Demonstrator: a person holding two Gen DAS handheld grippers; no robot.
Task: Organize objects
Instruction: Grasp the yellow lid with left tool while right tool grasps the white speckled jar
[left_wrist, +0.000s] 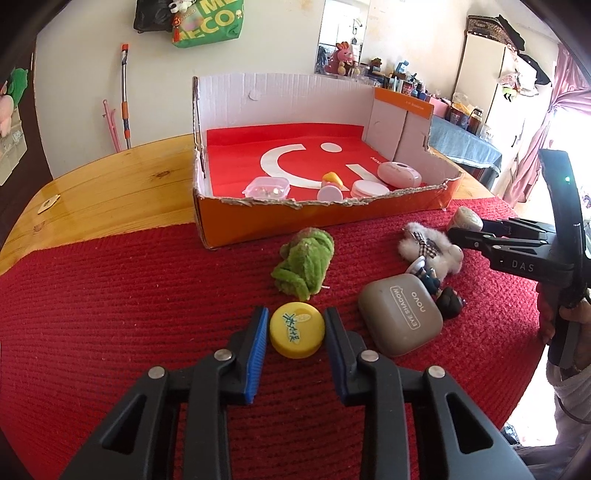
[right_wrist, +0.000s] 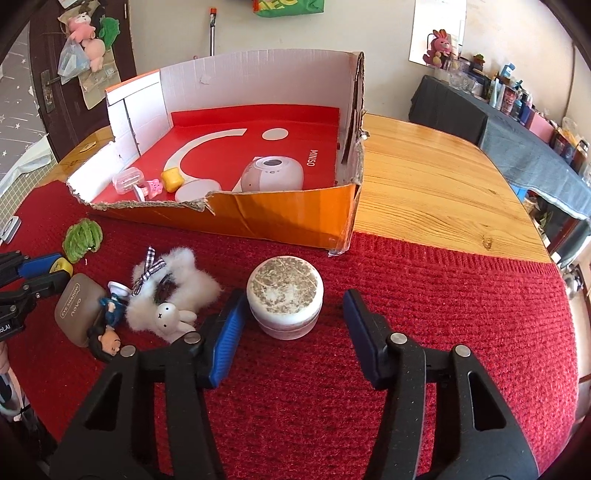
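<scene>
My left gripper (left_wrist: 295, 325) is open with its blue pads on either side of a yellow bottle cap (left_wrist: 296, 335) that lies on the red mat; whether the pads touch it I cannot tell. It also shows in the right wrist view (right_wrist: 61, 266). My right gripper (right_wrist: 293, 314) is open around a round white jar (right_wrist: 285, 297) with a speckled lid, with a gap on the right side. The orange cardboard box (left_wrist: 332, 218) (right_wrist: 280, 218) stands behind, holding a pink round device (right_wrist: 271, 173), a clear case (left_wrist: 266, 187) and small items.
On the red mat (left_wrist: 129, 295) lie a green yarn bundle (left_wrist: 304, 267), a grey eye shadow case (left_wrist: 402, 317), a white fluffy bunny toy (right_wrist: 173, 295) and a small doll figure (right_wrist: 107, 339). Bare wooden table (right_wrist: 424, 184) lies right of the box.
</scene>
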